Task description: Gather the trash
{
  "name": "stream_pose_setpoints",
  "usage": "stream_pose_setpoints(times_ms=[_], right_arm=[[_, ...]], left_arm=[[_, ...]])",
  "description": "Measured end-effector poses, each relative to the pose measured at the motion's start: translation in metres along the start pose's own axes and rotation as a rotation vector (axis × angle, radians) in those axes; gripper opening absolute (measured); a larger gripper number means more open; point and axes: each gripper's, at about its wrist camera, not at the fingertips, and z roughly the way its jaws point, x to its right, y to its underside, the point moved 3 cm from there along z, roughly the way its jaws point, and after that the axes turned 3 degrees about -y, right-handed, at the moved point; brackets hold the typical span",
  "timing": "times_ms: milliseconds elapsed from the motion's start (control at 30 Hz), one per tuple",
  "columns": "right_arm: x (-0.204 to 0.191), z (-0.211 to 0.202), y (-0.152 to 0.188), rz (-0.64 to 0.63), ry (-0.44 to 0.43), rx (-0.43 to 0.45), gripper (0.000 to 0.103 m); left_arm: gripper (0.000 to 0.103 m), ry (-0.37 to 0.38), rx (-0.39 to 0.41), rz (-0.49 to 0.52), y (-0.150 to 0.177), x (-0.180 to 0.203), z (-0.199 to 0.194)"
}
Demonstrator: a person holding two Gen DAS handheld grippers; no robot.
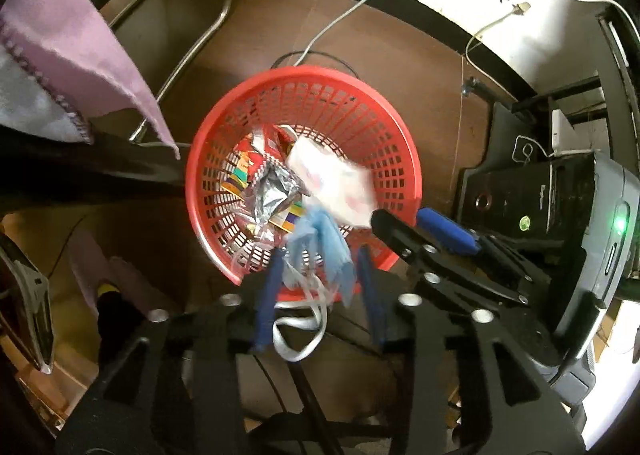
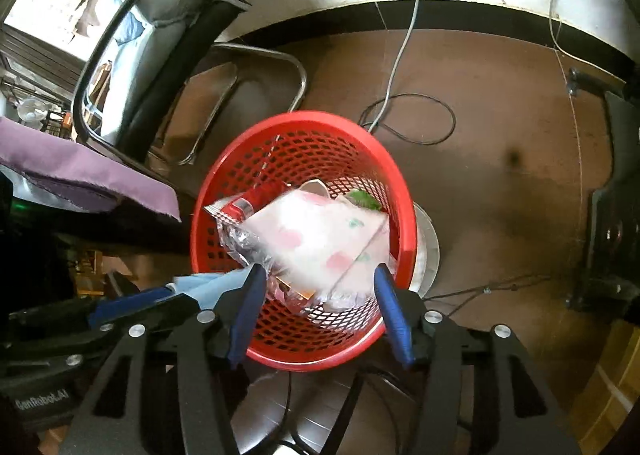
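Observation:
A red plastic basket stands on the brown floor, holding snack wrappers. My left gripper is open above its near rim; a blue face mask with white loops hangs loose between its fingers. My right gripper is open over the basket. A white wrapper with pink and green print lies blurred between its fingers inside the basket. The same wrapper shows in the left wrist view. The mask shows at the lower left of the right wrist view.
A metal chair frame stands left of the basket. A purple cloth hangs over a table edge. Cables lie on the floor behind the basket. A black computer tower stands to the right.

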Motion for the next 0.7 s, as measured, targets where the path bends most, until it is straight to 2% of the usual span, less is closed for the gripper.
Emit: stream_pose_setpoints(times_ms=[67,167,233,267,333,367,533,600,700], right_arm=[[0.001,-0.009,0.0,-0.006,0.005,0.008,0.055],[0.001,-0.026,0.004,-0.021,0.028,0.01,0.059],[-0.001,-0.038,0.009,-0.041,0.07,0.01,0.062],[-0.003,-0.045,0.013,-0.059,0.095,0.014,0.064],[-0.006,-0.058,0.02,-0.079,0.136,0.026,0.073],[-0.007,-0.064,0.023,-0.084,0.152,0.034,0.073],[-0.018,-0.092,0.047,-0.113,0.19,0.051,0.074],[-0.027,-0.101,0.055,-0.127,0.197,0.064,0.078],[-0.04,-0.114,0.066,-0.161,0.228,0.084,0.082]], left_arm=[[0.045,0.013,0.005,0.0,0.002,-0.001,-0.005],[0.048,-0.007,0.033,0.018,0.01,-0.001,-0.017],[0.048,-0.036,0.066,0.024,0.019,-0.001,-0.025],[0.048,-0.073,0.096,0.023,0.024,-0.002,-0.031],[0.048,-0.127,0.148,0.019,0.034,-0.005,-0.041],[0.048,-0.136,0.158,0.012,0.041,-0.006,-0.045],[0.048,-0.117,0.185,-0.019,0.071,-0.01,-0.062],[0.049,-0.125,0.198,-0.012,0.082,-0.01,-0.07],[0.059,-0.15,0.23,-0.006,0.1,-0.01,-0.086]])
